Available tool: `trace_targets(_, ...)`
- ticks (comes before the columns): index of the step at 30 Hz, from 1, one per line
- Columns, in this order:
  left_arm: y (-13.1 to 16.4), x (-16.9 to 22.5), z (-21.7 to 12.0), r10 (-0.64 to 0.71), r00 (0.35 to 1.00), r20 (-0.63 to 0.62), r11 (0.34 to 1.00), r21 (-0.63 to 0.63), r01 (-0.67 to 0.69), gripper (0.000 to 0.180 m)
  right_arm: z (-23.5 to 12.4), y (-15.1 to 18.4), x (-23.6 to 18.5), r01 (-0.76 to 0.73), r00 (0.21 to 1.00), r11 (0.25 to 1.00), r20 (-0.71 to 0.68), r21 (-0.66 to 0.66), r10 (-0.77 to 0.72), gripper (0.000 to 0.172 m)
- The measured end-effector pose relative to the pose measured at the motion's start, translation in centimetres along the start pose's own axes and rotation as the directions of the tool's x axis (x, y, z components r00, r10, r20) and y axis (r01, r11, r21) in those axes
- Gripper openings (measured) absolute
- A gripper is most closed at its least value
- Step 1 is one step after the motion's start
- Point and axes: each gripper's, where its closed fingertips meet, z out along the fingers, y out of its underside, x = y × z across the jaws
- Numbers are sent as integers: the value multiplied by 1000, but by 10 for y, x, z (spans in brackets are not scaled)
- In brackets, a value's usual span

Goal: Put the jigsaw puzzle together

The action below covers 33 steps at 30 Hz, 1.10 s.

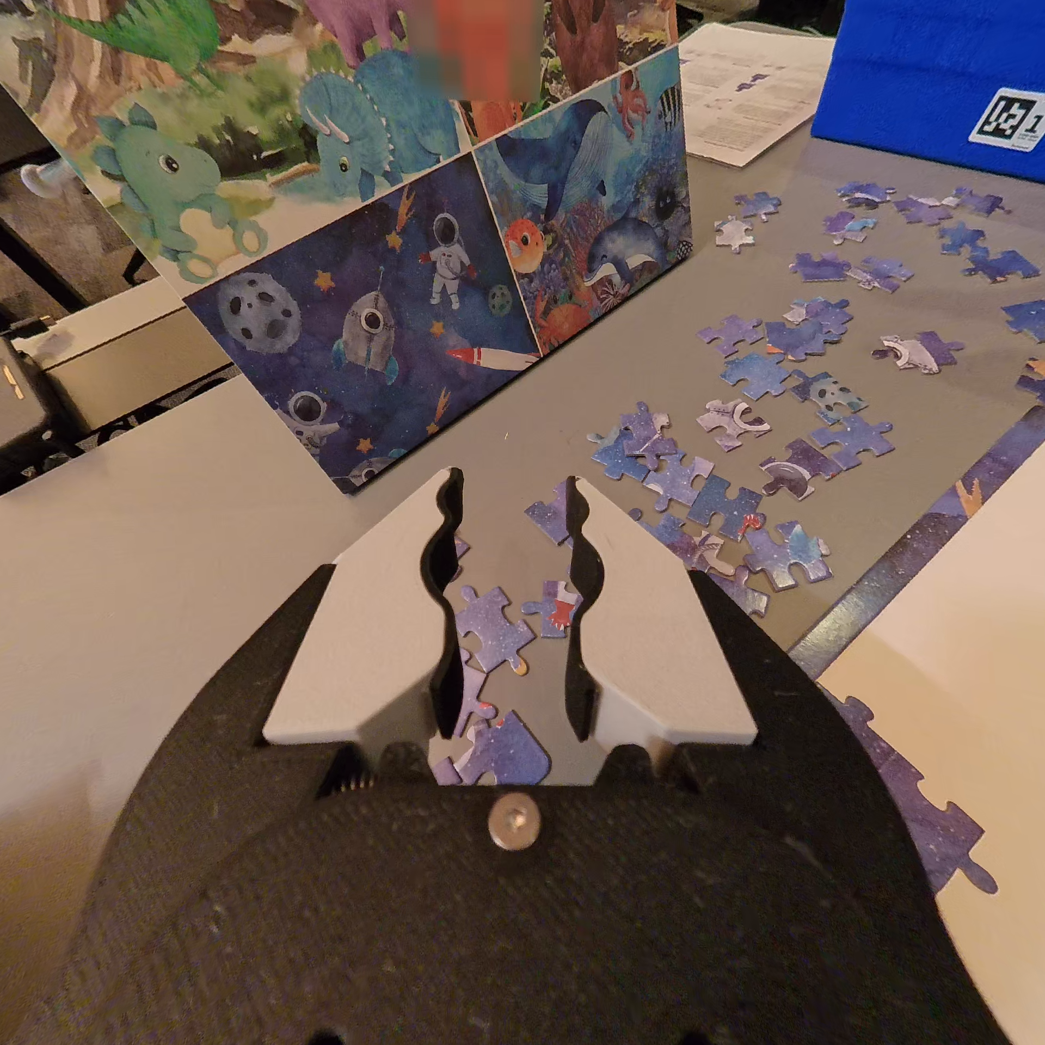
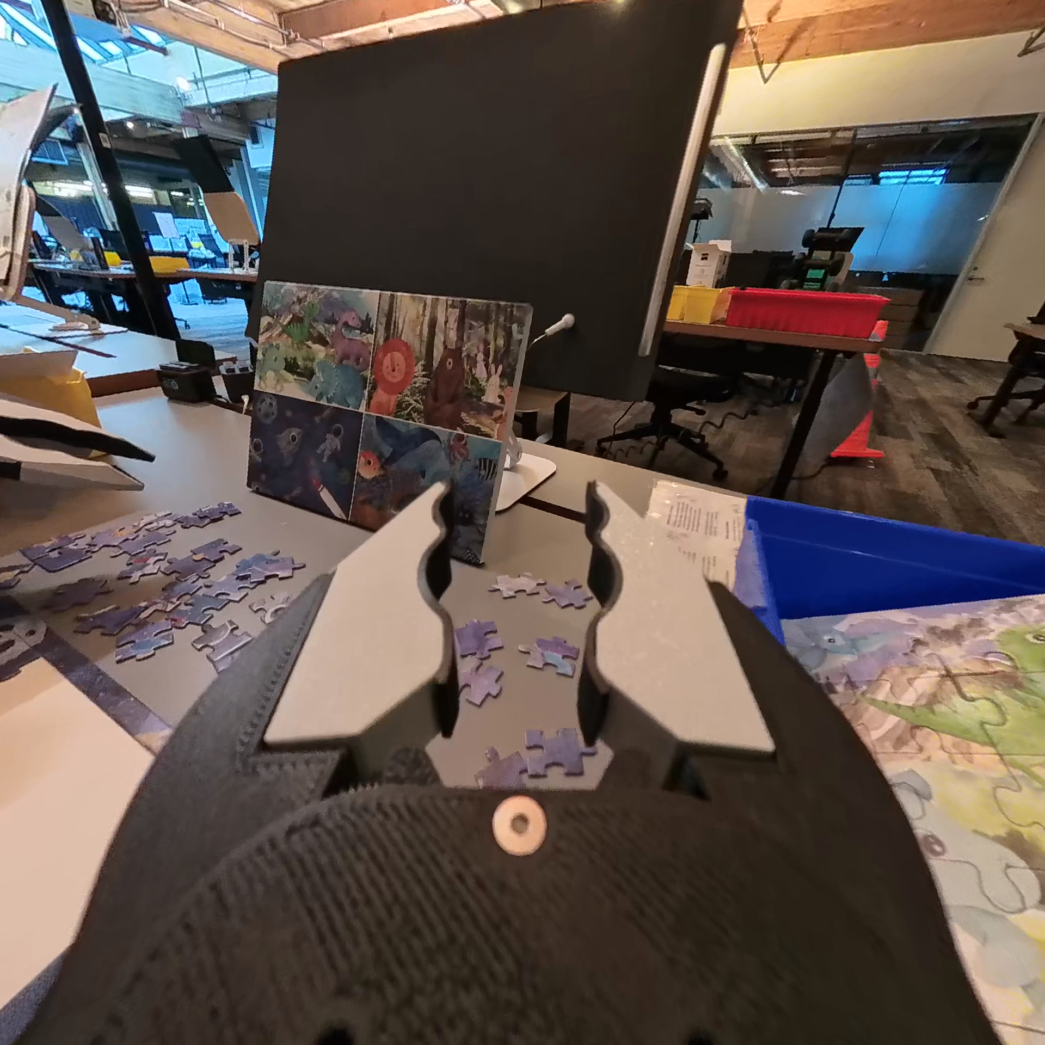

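Grey table [image 2: 531, 543], blue bin [image 2: 905, 560] (contents hidden), loose puzzle pieces [image 2: 480, 639].

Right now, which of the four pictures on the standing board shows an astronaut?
The dark blue space picture, lower left on the board. The others show dinosaurs, forest animals and sea creatures.

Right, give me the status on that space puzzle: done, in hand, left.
Done: only a dark border strip along the white board looks joined. In hand: nothing; the left claw and right claw both hang open above loose pieces, gripping none. Left: most of the purple pieces lie scattered on the grey table, below the propped reference picture.
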Motion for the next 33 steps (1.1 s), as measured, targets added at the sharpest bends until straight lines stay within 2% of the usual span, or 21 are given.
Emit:
trace_targets(6, 1, 0, 1, 4, 1000, 0, 1000, -7, -4, 35, 6, 33, -40, 63, 975, 985, 223, -158, -26, 55)
trace_targets(7, 1, 0, 1, 4, 1000, 1, 1000, -7, -4, 35, 5, 38, -46, 90, 967, 980, 250, -176, -44, 54)
trace_targets(9, 2, -1, 1, 6, 1000, 4, 1000, -10, -6, 35, 1, 41, -54, 158, 956, 972, 273, -172, -107, 39)
trace_targets(12, 3, -2, 1, 8, 1000, 9, 1000, -12, -8, 35, -8, 45, -60, 200, 950, 969, 270, -142, -157, 30)
trace_targets(14, 4, -3, 1, 9, 1000, 13, 1000, -16, -9, 35, -15, 56, -59, 188, 959, 969, 241, -163, -146, 31)
trace_targets(17, 6, -5, 2, 7, 1000, 20, 1000, -23, -6, 34, -24, 77, -50, 206, 977, 954, 106, -219, -186, 44)
trace_targets(22, 7, -7, 2, 2, 1000, 26, 1000, -27, -1, 34, -44, 111, -70, 228, 973, 902, 73, -368, -217, 55)
trace_targets(26, 10, -8, 4, 14, 999, 40, 999, -45, -12, 34, -56, 110, -82, 317, 945, 879, 47, -356, -322, 34)
trace_targets(29, 11, -8, 4, 19, 999, 42, 999, -49, -17, 34, -61, 122, -89, 371, 923, 828, 69, -419, -379, 27)
trace_targets(33, 11, -7, 4, 17, 999, 43, 999, -46, -15, 34, -68, 152, -94, 335, 936, 741, 117, -582, -331, 43)
